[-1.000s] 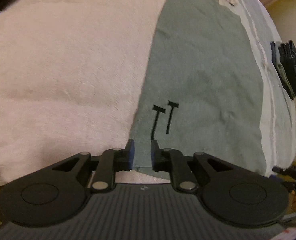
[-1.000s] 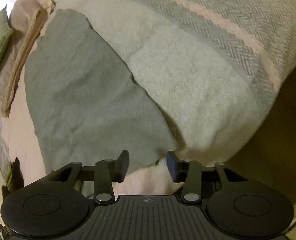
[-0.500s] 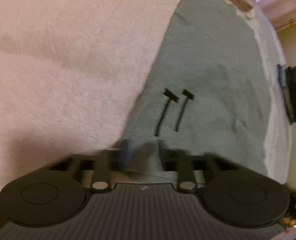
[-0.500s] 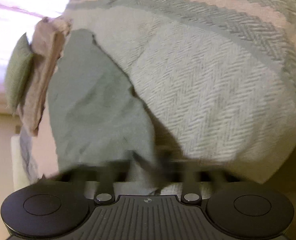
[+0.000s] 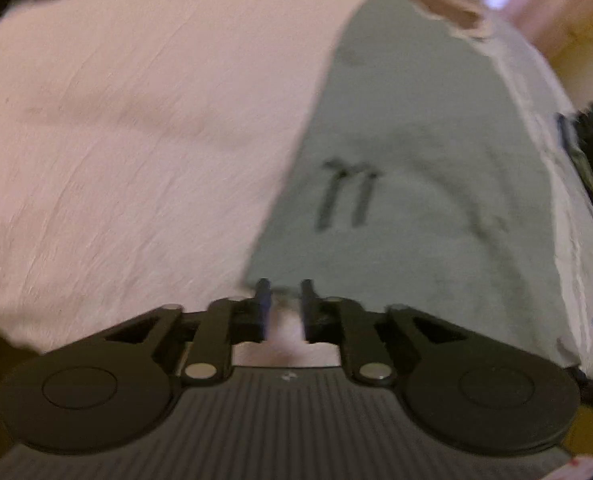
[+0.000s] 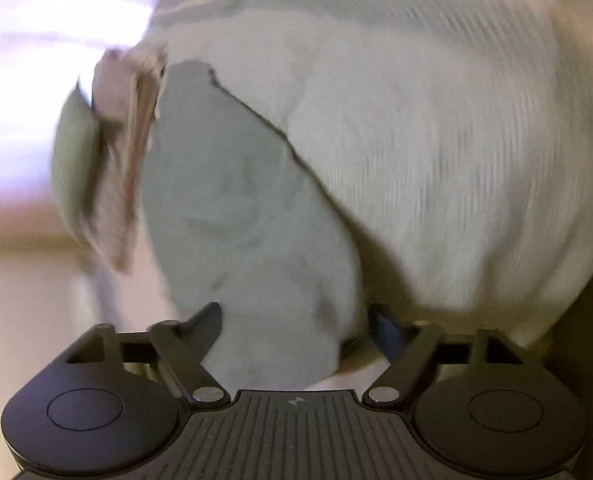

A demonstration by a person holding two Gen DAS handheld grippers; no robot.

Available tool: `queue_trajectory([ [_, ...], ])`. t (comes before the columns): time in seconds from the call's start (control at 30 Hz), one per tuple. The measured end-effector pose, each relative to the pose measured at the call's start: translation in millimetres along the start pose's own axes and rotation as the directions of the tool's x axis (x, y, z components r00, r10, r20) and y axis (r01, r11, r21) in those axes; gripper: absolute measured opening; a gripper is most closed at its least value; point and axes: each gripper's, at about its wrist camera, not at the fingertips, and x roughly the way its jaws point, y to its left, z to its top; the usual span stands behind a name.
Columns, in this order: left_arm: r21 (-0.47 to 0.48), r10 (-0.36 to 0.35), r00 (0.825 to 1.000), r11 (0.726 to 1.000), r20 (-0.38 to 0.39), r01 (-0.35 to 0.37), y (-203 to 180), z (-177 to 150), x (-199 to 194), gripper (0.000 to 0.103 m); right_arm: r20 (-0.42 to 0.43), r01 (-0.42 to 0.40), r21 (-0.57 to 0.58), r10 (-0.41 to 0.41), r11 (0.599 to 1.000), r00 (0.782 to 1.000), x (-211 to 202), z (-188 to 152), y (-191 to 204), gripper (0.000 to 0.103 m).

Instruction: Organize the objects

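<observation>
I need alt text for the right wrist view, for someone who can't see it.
The right claw, jaws opening wide, straddles the near corner of a grey-green cloth lying on a pale herringbone blanket, pads not pressing it. A folded beige cloth lies at its far end. The picture is motion-blurred.

setting: a home bedroom. evidence: a wide pale pink textured bedspread [image 5: 136, 140] fills the left wrist view from nine to twelve o'clock; a cream and grey herringbone woven blanket with a pink stripe [image 6: 436, 152] lies over the bed from twelve to three o'clock in the right wrist view; a flat grey-green cloth garment [image 6: 232, 208] is spread on the bedding; a folded beige cloth [image 6: 128, 152] and a small green cushion [image 6: 74, 168] sit at about ten o'clock.
</observation>
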Motion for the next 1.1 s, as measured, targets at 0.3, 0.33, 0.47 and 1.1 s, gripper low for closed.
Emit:
queue_trajectory([
  [0.3, 0.487, -0.041, 0.999, 0.873, 0.020, 0.026, -77.6, 0.0, 22.6, 0.023, -0.115, -0.099, 0.074, 0.108, 0.992, 0.987, 12.8, -3.4, 14.1, 0.000],
  [0.33, 0.559, -0.052, 0.999, 0.828, 0.012, 0.037, -85.9, -3.8, 25.8, 0.023, -0.096, -0.159, 0.176, 0.177, 0.972, 0.980, 10.3, 0.3, 13.3, 0.000],
  [0.47, 0.642, -0.125, 0.990, 0.755, -0.061, 0.135, -98.3, -10.5, 43.3, 0.023, 0.032, -0.254, 0.434, 0.267, 0.864, 0.963, 13.9, 22.7, 6.8, 0.000],
  [1.1, 0.639, -0.151, 0.980, 0.742, -0.131, 0.200, -78.5, -12.2, 61.2, 0.036, 0.133, 0.032, 0.028, -0.035, 0.999, 0.990, -12.9, -65.2, -18.0, 0.060],
])
